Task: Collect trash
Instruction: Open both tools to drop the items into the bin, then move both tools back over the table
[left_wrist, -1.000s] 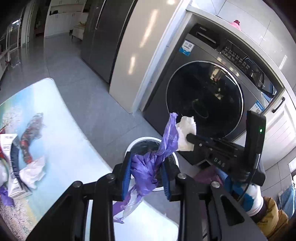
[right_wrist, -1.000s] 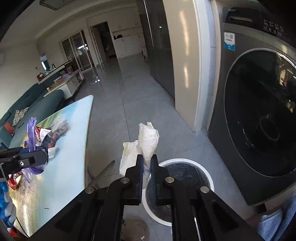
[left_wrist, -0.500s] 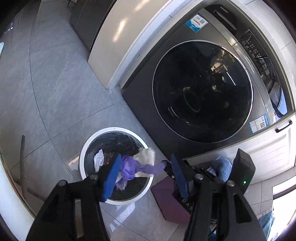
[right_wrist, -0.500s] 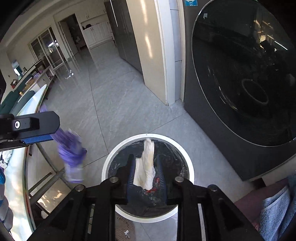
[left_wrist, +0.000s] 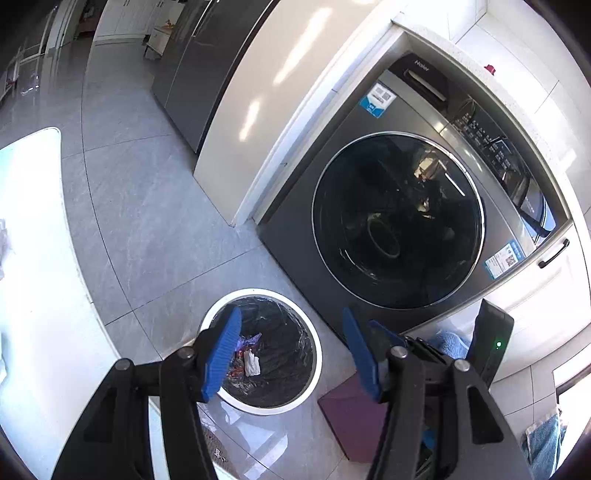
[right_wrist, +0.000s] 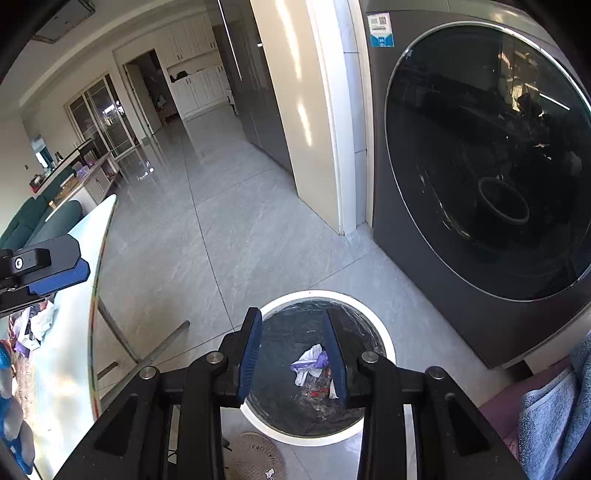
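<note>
While both grippers hang spread and empty, the left gripper (left_wrist: 291, 350) and right gripper (right_wrist: 293, 354) look down into the bin (right_wrist: 384, 343), where purple wrapper (right_wrist: 314, 360) and white tissue (left_wrist: 252, 363) lie.

Right hand-held gripper (right_wrist: 291, 350) agape above white-rimmed bin (right_wrist: 384, 347) (crumpled trash (right_wrist: 308, 363) inside)

The left gripper (left_wrist: 291, 350) filled the lower middle of its own view, its blue-padded fingers (left_wrist: 221, 350) spread wide with nothing between them. The right gripper (right_wrist: 293, 354) sat low and central in its view, fingers (right_wrist: 250, 356) likewise parted and empty. At the left edge of the right wrist view, one blue-tipped finger of the left gripper (right_wrist: 55, 273) reached in.
</note>
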